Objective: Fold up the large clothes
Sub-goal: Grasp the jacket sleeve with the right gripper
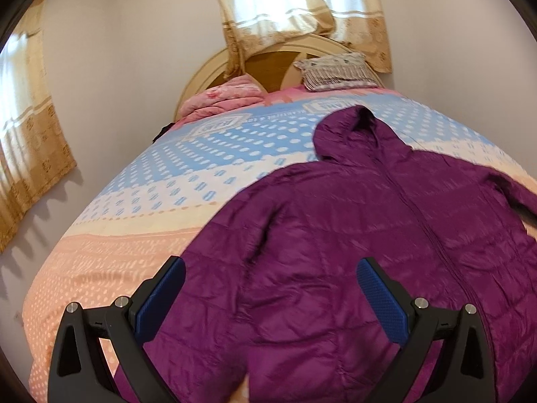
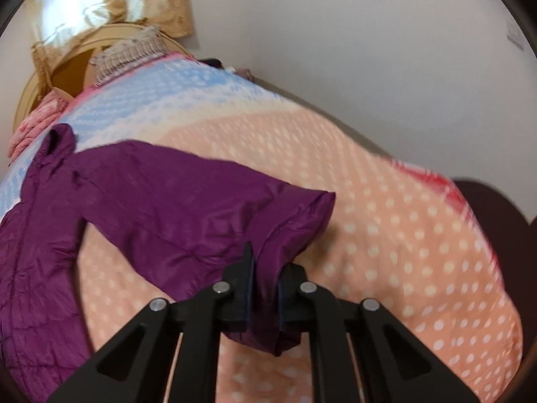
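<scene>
A purple quilted jacket (image 1: 352, 252) is spread front-up on the bed (image 1: 134, 235), its hood toward the headboard (image 1: 208, 77); the right gripper (image 2: 263, 268) is clenched on the cuff of one sleeve (image 2: 295, 215), which is lifted off the bedspread; the left gripper (image 1: 270, 277) is held released above the jacket's lower body, nothing between its blue pads (image 1: 161, 299).

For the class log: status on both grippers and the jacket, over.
Left gripper open above jacket. Right gripper shut on sleeve cuff. Jacket spread front up on bed. Nothing in the way.
</scene>
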